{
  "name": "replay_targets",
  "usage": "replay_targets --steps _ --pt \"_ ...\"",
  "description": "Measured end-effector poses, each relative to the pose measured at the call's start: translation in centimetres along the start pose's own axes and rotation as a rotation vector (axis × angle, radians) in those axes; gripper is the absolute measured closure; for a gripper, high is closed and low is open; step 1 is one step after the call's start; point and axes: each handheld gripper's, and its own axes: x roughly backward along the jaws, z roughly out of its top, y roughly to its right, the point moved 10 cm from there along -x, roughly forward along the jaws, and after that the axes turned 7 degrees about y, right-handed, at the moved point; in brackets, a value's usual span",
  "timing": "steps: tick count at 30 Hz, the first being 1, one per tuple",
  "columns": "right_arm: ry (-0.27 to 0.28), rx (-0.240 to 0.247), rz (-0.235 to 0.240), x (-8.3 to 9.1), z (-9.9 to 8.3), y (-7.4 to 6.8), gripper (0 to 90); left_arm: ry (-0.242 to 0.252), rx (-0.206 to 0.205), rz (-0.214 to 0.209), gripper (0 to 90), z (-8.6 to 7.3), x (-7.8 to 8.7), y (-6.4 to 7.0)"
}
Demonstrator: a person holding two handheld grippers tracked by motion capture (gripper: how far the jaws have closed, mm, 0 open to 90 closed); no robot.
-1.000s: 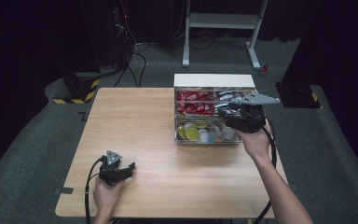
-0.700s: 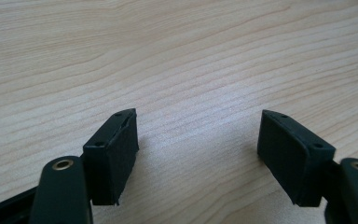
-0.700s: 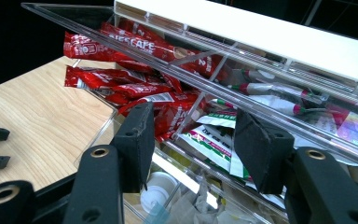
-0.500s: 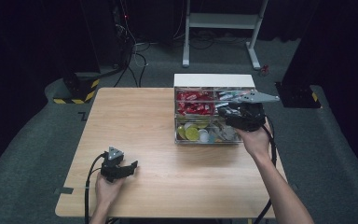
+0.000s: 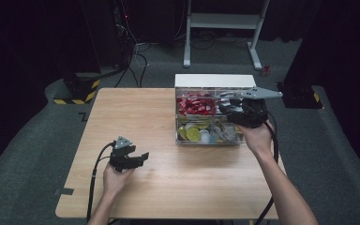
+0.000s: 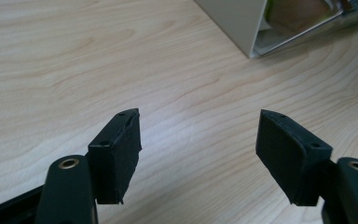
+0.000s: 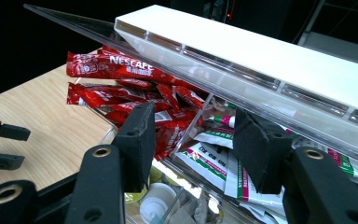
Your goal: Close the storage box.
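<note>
1. From above, on the high view, a clear plastic organiser box (image 5: 209, 119) stands at the far right part of the tabletop (image 5: 136, 112), its white lid (image 5: 214, 80) tipped up at the back so the compartments lie open to reach. The right gripper (image 5: 228, 111) hangs over the box's right half, probably placed there to pick something out. The left gripper (image 5: 143, 156) rests low near the front left of the tabletop, well apart from the box, seemingly kept out of the way.

2. On the left gripper view, its two fingers (image 6: 117, 154) stand wide apart with bare wood between them and nothing held. A corner of the box (image 6: 242, 28) shows at the top right, far off.

3. On the right gripper view, the fingers (image 7: 140, 140) are apart and empty, aimed down over the divider between compartments. Red coffee sachets (image 7: 121, 70) are heaped in the left compartment, green-and-white packets (image 7: 214, 158) lie in the right one, and small round cups (image 7: 156, 198) sit lower. The raised lid (image 7: 270, 56) slopes just above, so the approach probably has to come in low beneath it.
</note>
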Motion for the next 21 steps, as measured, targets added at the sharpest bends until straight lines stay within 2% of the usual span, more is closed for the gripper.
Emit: replay_targets --steps 4,6,12,14,21 --pt "-0.003 -0.006 0.003 -0.1 0.0 0.2 50.2 -0.008 -0.02 -0.008 29.3 1.0 -0.3 0.4" --pt "-0.001 -0.012 0.002 -0.1 0.1 0.4 50.2 -0.002 -0.024 -0.035 29.3 2.0 -0.4 1.0" --pt "0.005 -0.019 0.001 -0.1 0.6 0.5 50.3 0.024 -0.032 -0.071 29.8 3.9 -0.5 2.0" --pt "0.004 -0.02 0.005 -0.2 0.9 0.5 51.2 0.075 -0.018 -0.093 34.2 5.5 -0.3 2.5" --pt "0.002 -0.019 0.007 -0.5 1.1 0.7 52.6 0.131 -0.045 -0.12 39.7 8.4 -0.5 3.7"
